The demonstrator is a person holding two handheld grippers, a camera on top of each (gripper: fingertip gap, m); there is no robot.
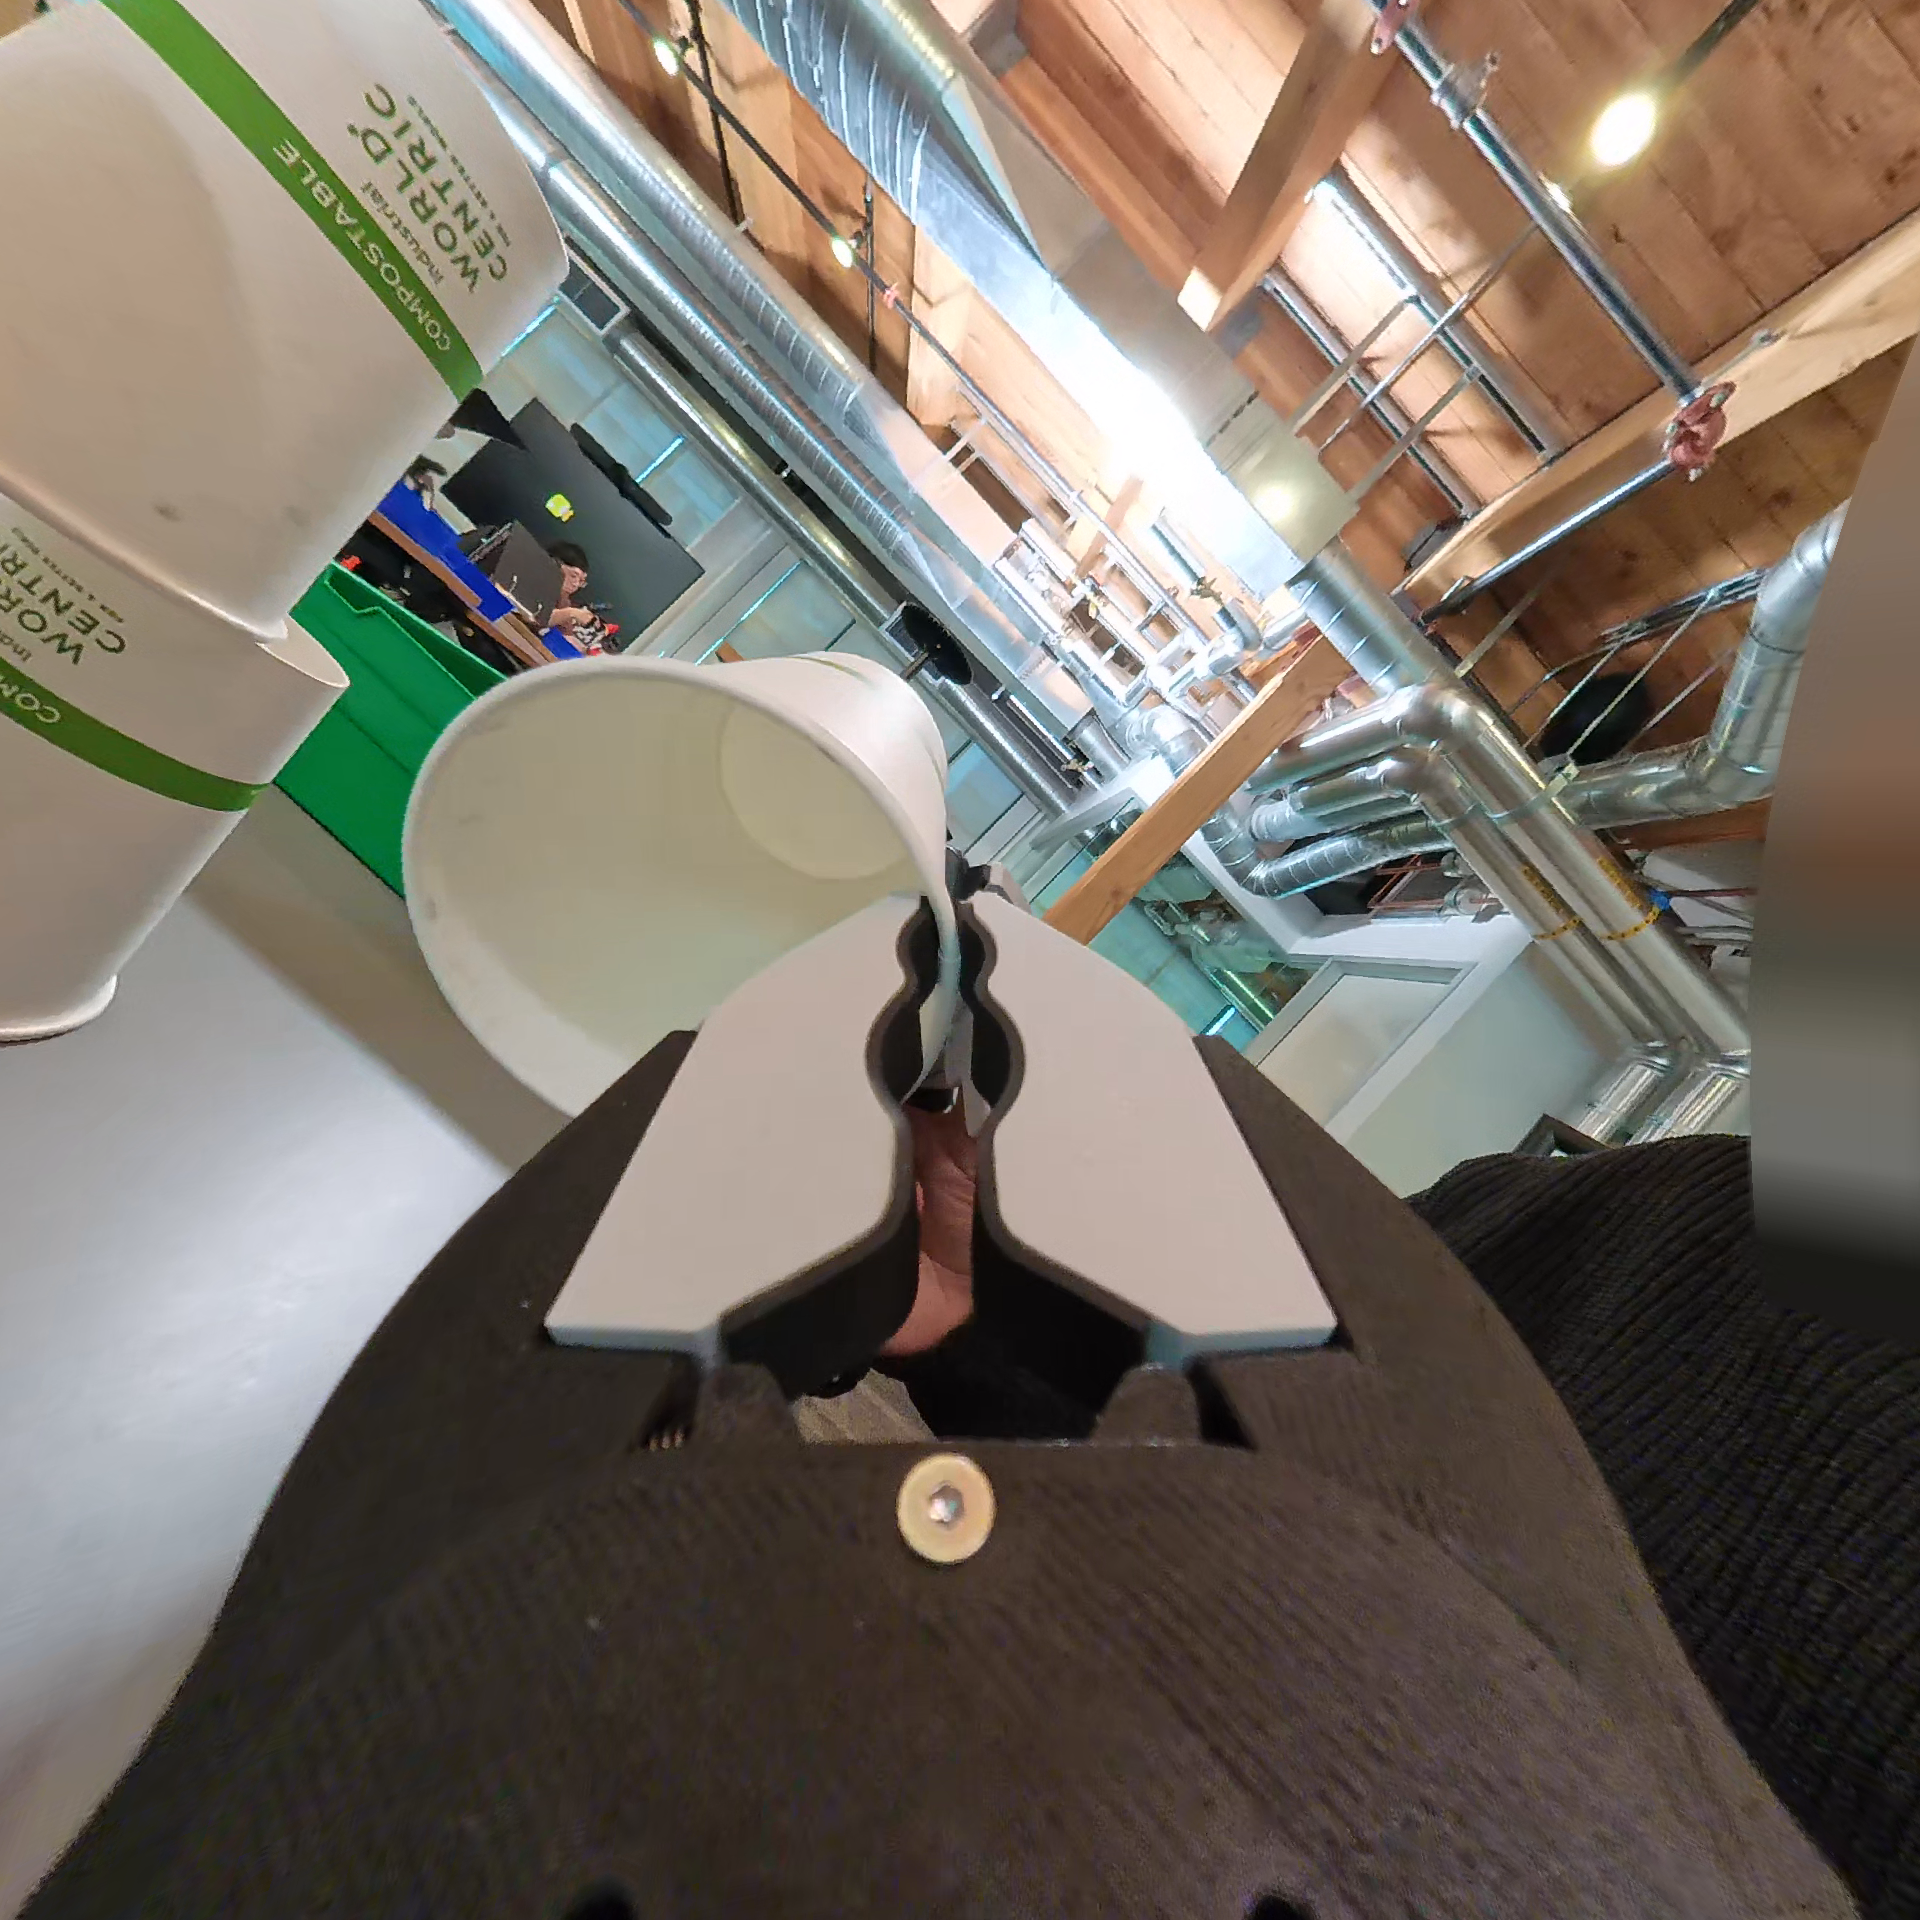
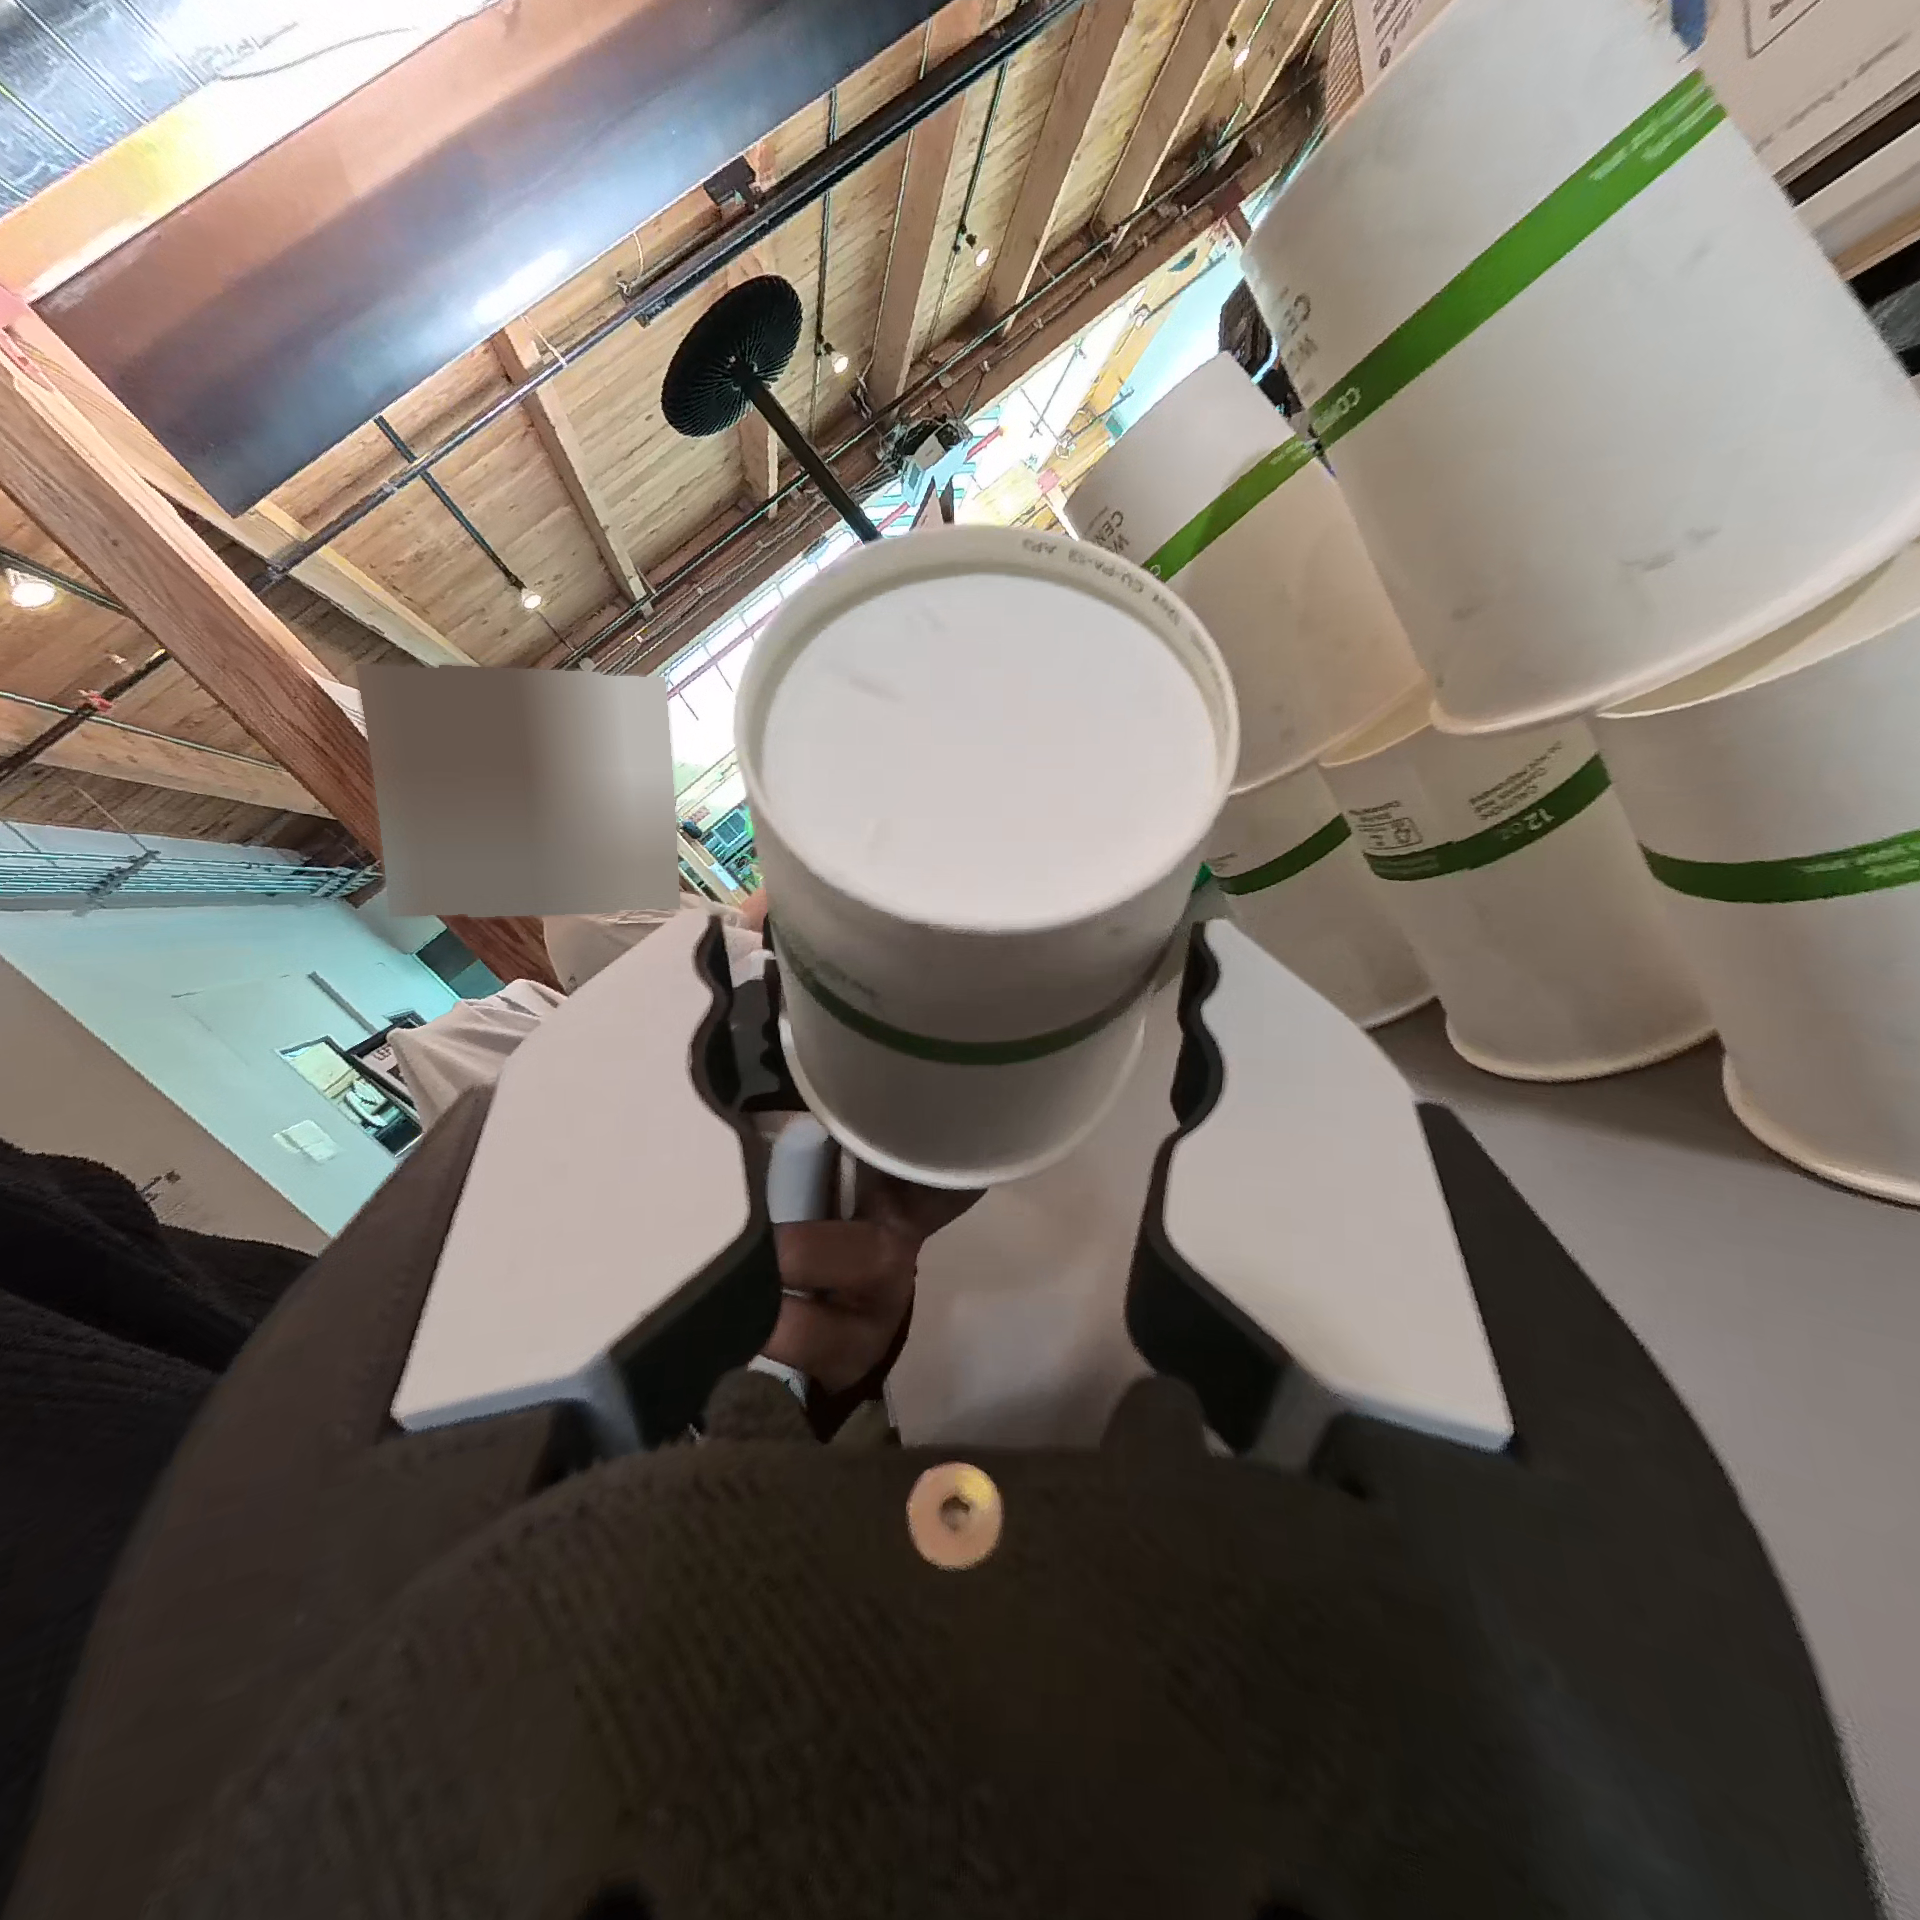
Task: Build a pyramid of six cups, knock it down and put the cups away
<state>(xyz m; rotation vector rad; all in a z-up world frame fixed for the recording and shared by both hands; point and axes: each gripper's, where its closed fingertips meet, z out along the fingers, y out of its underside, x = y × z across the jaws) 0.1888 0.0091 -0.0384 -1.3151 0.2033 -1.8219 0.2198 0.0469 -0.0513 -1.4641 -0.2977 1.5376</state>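
In the left wrist view my left gripper (image 1: 951, 966) is shut on the side wall of a white paper cup (image 1: 665, 831). The cup is tilted, its open mouth faces the camera, and it is held above the grey table (image 1: 208, 1195). In the right wrist view my right gripper (image 2: 961, 987) is shut on another white paper cup with a green band (image 2: 987, 831). This cup is held in the air, bottom towards the camera. Upturned cups stand stacked close by in both views: upper left in the left view (image 1: 208, 312), right in the right view (image 2: 1558, 416).
The stack at the right has several upturned cups in a bottom row (image 2: 1507, 883) on the grey table (image 2: 1558, 1101). A green bin (image 1: 384, 717) stands behind the left stack. A hand (image 2: 852, 1299) shows below the right gripper. Wooden ceiling and metal ducts are overhead.
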